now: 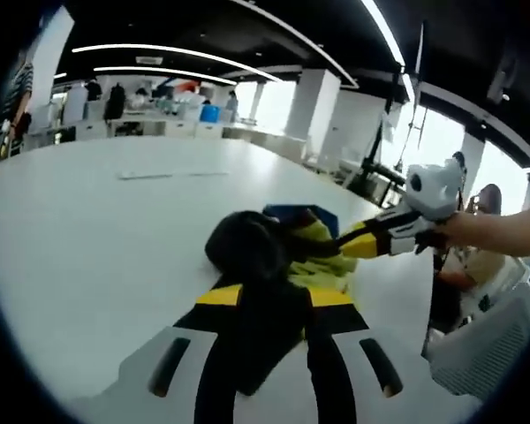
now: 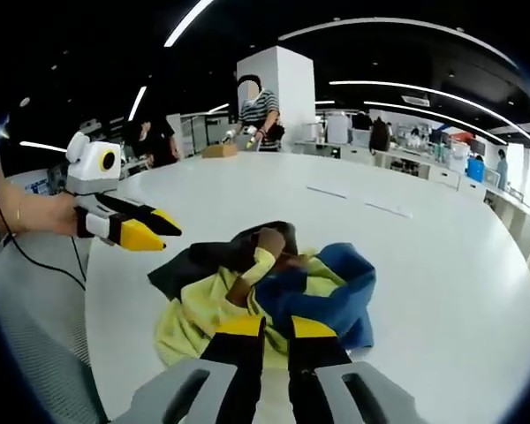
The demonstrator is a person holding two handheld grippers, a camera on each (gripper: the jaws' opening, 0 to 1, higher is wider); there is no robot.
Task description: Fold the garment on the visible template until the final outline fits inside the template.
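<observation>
The crumpled garment of black, pale yellow and blue fabric (image 2: 265, 287) lies in a heap on the large white round table (image 2: 442, 265), toward the near edge where both grippers meet it; no template outline can be made out on the table beside the heap. In the right gripper view, the right gripper (image 2: 276, 329) sits at the near edge of the heap with its yellow-tipped jaws drawn almost together, only a thin gap between them, and whether they pinch any cloth cannot be told. In the same view the left gripper (image 2: 155, 231) hovers just beside the heap's black side, its jaws narrow and apparently empty; in the left gripper view its own jaws (image 1: 274, 296) press close against the black cloth, so a grip there cannot be ruled out. The heap is still bunched, so the job in hand looks like opening it out before any fold. To do that well, each gripper should find a true edge or corner of the garment, not a mid-cloth bunch, take a single layer, and draw the two points apart low over the table so the fabric spreads flat without sliding off the near edge.
</observation>
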